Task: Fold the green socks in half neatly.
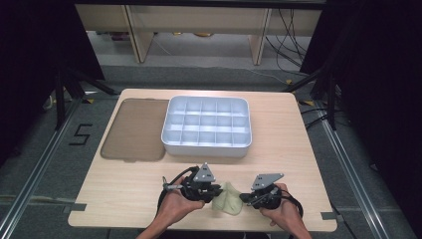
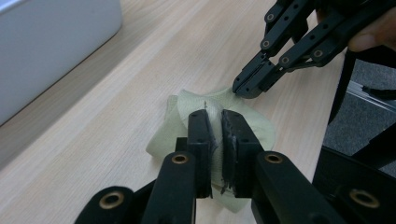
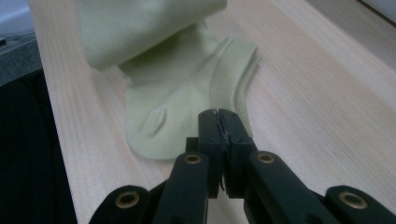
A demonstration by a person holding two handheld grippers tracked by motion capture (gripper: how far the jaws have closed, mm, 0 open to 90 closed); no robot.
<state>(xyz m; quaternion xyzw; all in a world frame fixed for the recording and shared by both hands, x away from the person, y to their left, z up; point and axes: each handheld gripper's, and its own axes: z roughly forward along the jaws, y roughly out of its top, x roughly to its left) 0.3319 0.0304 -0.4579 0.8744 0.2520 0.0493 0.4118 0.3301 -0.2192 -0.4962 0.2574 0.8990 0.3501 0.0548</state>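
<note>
left gripper [image 1: 213,191]: jaws clenched on sock [image 1: 228,200] | sock: being folded at near counter [image 1: 124,189] edge, half done | right gripper [image 1: 245,197]: jaws clenched on sock's edge | organizer tray [image 1: 206,148]: being left unfilled

- Tabletop [image 1: 278,164]: light wood grain, rounded corners.
- White compartment tray [image 1: 206,147]: sits toward the far edge, about midway across; divided by a grid of partitions; compartments look empty.
- Brown translucent lid [image 1: 133,130]: lies flat by the far-left corner, touching the tray's left side.
- Floor marking "5" [image 1: 80,134]: black, on the floor beyond the tabletop's left edge.
</note>
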